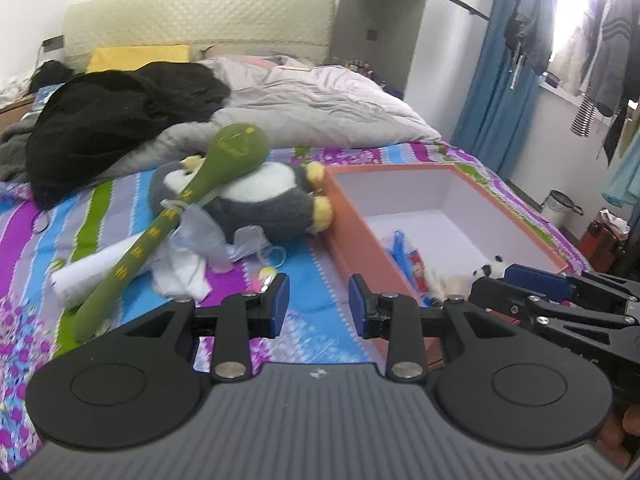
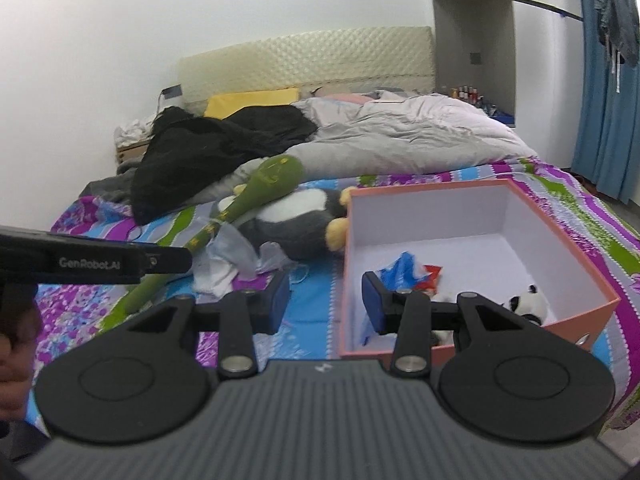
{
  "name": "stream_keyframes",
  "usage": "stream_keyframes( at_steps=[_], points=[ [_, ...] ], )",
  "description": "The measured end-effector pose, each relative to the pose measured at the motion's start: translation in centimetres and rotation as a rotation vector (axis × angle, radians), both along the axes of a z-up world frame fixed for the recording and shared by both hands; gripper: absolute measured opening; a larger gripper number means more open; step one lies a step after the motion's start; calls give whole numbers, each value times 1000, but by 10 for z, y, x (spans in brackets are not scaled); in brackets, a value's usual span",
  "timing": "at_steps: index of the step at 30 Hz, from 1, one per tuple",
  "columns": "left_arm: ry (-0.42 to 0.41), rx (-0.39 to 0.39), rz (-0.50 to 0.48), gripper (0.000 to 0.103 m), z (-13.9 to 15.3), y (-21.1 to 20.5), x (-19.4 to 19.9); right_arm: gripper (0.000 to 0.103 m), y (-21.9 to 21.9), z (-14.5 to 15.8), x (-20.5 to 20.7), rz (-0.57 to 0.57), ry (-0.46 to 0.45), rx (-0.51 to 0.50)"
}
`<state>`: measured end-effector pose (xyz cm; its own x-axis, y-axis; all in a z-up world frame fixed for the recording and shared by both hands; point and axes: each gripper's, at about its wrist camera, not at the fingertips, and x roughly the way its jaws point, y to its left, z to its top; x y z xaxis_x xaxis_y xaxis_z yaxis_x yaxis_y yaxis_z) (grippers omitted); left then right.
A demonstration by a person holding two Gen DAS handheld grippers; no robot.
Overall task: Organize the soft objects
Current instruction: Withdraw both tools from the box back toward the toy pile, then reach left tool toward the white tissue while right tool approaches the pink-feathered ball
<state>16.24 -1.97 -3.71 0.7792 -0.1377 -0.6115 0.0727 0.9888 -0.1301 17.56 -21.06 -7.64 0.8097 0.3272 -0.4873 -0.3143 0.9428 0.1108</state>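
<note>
An open orange box [image 1: 352,236] [image 2: 560,216] with a white inside sits on the striped bed. In it lie a small panda plush [image 2: 528,305] [image 1: 494,268] and a blue-red wrapper [image 2: 404,270] [image 1: 404,256]. Left of the box lies a grey-white penguin plush [image 1: 264,200] [image 2: 296,220] with a green plush club [image 1: 192,200] [image 2: 256,192] across it, beside crumpled pale cloths [image 1: 188,256] [image 2: 228,256]. My left gripper [image 1: 319,304] is open and empty over the bed by the box's near left corner. My right gripper [image 2: 326,304] is open and empty, straddling the box's left wall.
A black garment [image 1: 112,116] and a rumpled grey duvet [image 1: 320,108] fill the far half of the bed. A blue curtain [image 1: 504,80] and hanging clothes [image 1: 600,52] are at the right. The left gripper's body [image 2: 92,262] crosses the right wrist view.
</note>
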Motion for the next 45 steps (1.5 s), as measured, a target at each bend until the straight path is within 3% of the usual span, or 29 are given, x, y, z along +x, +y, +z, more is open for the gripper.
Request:
stream_keyframes(
  at_steps=[15,23,30,40,45],
  points=[
    [90,-6,142,38,-68,41,-48,43,51,-48,-28,123,133,-67],
    [124,-72,256,38,-95,70,-70,43,69,-63,-31,167,166,-89],
    [142,-105,282,45,-114,86,-46,43,83,-81,-7,171,197,-114],
    [155,-142,324,45,-149,114,25,43,111,-108,54,165,203,-148],
    [165,-149,328,51,-165,125,62,43,127,-124,86,158,220,-145]
  ],
)
